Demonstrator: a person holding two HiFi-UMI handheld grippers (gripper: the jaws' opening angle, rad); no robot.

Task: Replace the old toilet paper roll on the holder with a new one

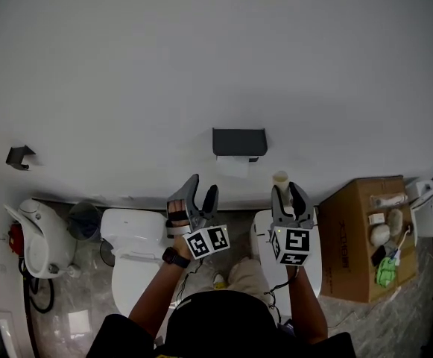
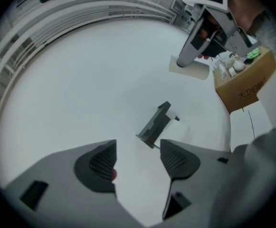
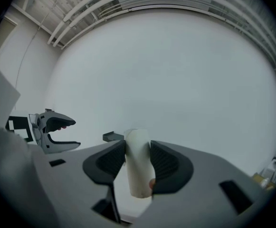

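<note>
A dark holder (image 1: 239,142) is fixed to the white wall, and a white sheet of paper (image 1: 233,167) hangs under it. My right gripper (image 1: 288,194) is shut on a slim off-white cardboard tube (image 1: 280,179), held upright below and to the right of the holder. In the right gripper view the tube (image 3: 138,167) stands pinched between both pads of the gripper (image 3: 138,148). My left gripper (image 1: 203,189) hangs open and empty below and to the left of the holder. In the left gripper view the holder (image 2: 155,124) shows beyond the empty gripper (image 2: 138,148).
A cardboard box (image 1: 354,233) with small items on top stands at the right. Two white toilets (image 1: 130,256) sit below my hands against the wall. A white appliance (image 1: 37,237) and a small dark wall bracket (image 1: 19,156) are at the left.
</note>
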